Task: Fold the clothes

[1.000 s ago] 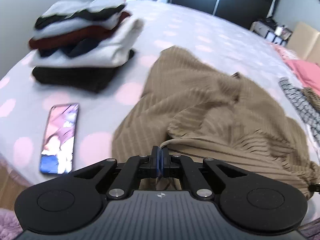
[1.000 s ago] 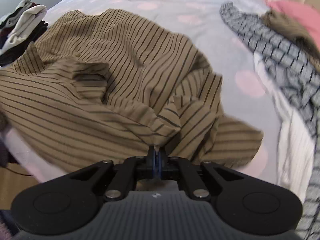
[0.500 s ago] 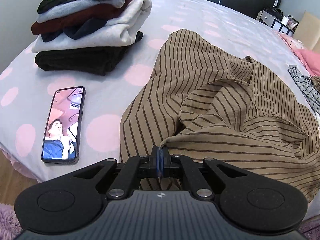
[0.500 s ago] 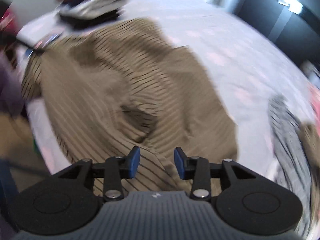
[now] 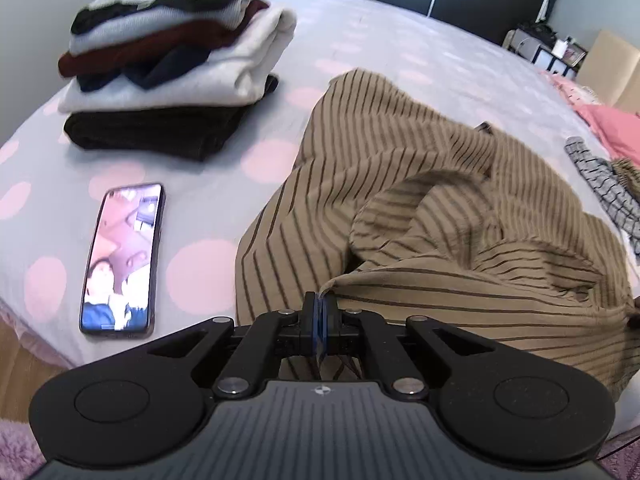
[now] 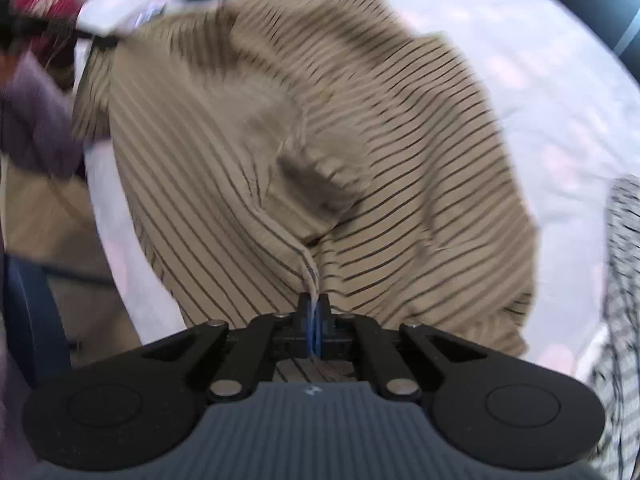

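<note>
Left gripper (image 5: 320,312): closed, fingers (image 5: 309,320) pinched on an edge of the striped garment.
Striped garment (image 5: 420,216): tan with dark stripes, rumpled, spread over the right half of the bed.
Bed (image 5: 224,184): pale cover with pink dots.
Folded stack (image 5: 172,64): black, white, navy, maroon and grey pieces piled up, far left, apart from the garment.
Phone (image 5: 122,258): flat on the bed, screen lit, near the front edge, left of the garment.
Checked cloth (image 5: 604,188): at the right edge.
Pink cloth (image 5: 612,124): beyond it.
</note>
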{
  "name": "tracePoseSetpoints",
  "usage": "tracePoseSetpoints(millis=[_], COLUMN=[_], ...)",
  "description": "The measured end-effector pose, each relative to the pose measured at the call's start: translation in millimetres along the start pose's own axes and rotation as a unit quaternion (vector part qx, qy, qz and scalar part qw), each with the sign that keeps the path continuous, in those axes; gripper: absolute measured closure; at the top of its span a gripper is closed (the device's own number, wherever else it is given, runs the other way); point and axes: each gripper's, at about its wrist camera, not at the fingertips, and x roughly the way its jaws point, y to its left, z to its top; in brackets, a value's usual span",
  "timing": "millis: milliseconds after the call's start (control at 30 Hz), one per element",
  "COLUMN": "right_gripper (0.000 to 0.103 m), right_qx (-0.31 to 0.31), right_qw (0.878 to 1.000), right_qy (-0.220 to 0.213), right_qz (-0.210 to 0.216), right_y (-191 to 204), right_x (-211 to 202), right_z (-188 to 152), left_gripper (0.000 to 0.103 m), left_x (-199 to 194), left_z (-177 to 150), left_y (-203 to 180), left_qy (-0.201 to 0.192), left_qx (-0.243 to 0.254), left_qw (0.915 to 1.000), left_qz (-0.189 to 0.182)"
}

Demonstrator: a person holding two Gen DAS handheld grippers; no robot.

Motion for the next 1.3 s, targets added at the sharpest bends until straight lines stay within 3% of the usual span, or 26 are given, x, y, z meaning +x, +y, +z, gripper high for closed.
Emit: tracePoseSetpoints(millis=[100,167,300,400,633,800,900,1000,1100,1300], right_gripper=[0.101,0.101,0.101,0.102,0.102,0.101,0.101,0.101,0.101,0.101], right_qx=[0.032,0.045,0.071,0.082,0.073,0.048,0.037,0.033,0.033,0.029], right_qw=[0.996,0.986,0.946,0.905,0.807,0.746,0.717,0.695,0.679,0.673], right_qy=[-0.056,-0.101,-0.206,-0.280,-0.417,-0.476,-0.499,-0.521,-0.539,-0.557], right_qz=[-0.062,-0.122,-0.239,-0.308,-0.411,-0.463,-0.486,-0.494,-0.497,-0.485], right_y=[3,5,13,23,69,114,139,157,170,182], right_x=[-39,-76,-161,-229,-377,-452,-479,-499,-514,-525], right_z=[1,9,31,48,69,68,63,53,41,18], left_gripper=[0.103,0.103,0.103,0.103,0.103,0.103,0.103,0.103,0.103,0.103], left_x=[-21,-45,-116,-179,-330,-415,-450,-476,-491,-494], left_z=[16,36,84,120,169,174,166,159,151,143], left_y=[-8,-17,-35,-44,-60,-60,-63,-67,-72,-80], left_qy=[-0.035,-0.075,-0.187,-0.270,-0.438,-0.505,-0.536,-0.559,-0.569,-0.565], left_qx=[0.017,0.040,0.095,0.127,0.195,0.193,0.195,0.198,0.204,0.224], left_qw=[0.9990,0.9958,0.9768,0.9533,0.8774,0.8409,0.8211,0.8052,0.7963,0.7924], left_qz=[-0.021,-0.033,-0.043,-0.044,-0.018,-0.013,-0.014,-0.020,-0.027,-0.050])
